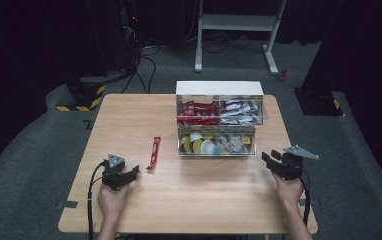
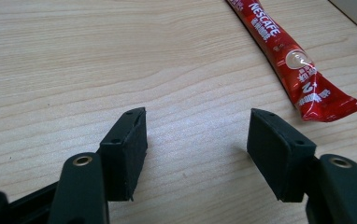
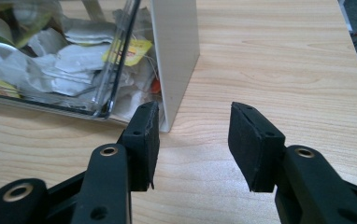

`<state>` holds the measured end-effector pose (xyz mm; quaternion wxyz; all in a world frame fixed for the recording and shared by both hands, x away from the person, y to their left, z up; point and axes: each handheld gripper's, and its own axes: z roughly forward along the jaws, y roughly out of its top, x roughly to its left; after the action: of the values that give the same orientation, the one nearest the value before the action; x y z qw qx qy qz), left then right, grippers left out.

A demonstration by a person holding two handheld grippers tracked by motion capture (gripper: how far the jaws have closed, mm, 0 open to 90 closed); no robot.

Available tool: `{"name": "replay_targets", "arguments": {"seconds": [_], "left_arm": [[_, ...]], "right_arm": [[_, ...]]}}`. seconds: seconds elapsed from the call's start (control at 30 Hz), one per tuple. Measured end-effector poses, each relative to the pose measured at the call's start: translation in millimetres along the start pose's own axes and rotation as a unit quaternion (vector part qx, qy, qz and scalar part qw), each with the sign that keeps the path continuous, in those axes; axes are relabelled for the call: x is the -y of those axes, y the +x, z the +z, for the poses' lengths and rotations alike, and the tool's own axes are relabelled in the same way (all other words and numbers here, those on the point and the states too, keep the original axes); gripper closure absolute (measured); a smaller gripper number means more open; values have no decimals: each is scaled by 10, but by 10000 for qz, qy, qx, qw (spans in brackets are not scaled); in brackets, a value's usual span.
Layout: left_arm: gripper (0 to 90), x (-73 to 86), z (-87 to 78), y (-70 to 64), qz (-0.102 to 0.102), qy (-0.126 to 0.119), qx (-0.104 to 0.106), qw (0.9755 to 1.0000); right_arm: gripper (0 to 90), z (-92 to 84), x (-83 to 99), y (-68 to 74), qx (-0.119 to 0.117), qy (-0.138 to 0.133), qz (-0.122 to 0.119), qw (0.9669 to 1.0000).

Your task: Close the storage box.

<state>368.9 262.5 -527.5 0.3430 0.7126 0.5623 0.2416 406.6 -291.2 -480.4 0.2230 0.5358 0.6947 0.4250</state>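
Sachet (image 2: 292,60) lies flat on the table (image 1: 129,120), just ahead and right of the left gripper (image 2: 197,140), whose jaws gape empty. I'd swing it across the sachet's middle before closing. The right gripper (image 3: 193,140), also open and empty, waits by the organiser (image 1: 219,122).

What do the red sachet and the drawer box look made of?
Sachet: glossy plastic or foil film, going by the highlights and the crimped end. Drawer box: clear hard plastic drawers, contents visible through them, in a matte white shell, material unclear.
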Motion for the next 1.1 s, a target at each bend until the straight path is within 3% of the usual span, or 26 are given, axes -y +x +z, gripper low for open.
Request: {"name": "replay_targets", "arguments": {"seconds": [0.63, 1.1], "left_arm": [[382, 0, 0, 0, 0, 0, -2, 10000], [382, 0, 0, 1, -5, 0, 3, 10000]], "right_arm": [[522, 194, 88, -57, 333, 318, -78, 9989], [495, 347, 150, -43, 563, 637, -220, 9961]]}}
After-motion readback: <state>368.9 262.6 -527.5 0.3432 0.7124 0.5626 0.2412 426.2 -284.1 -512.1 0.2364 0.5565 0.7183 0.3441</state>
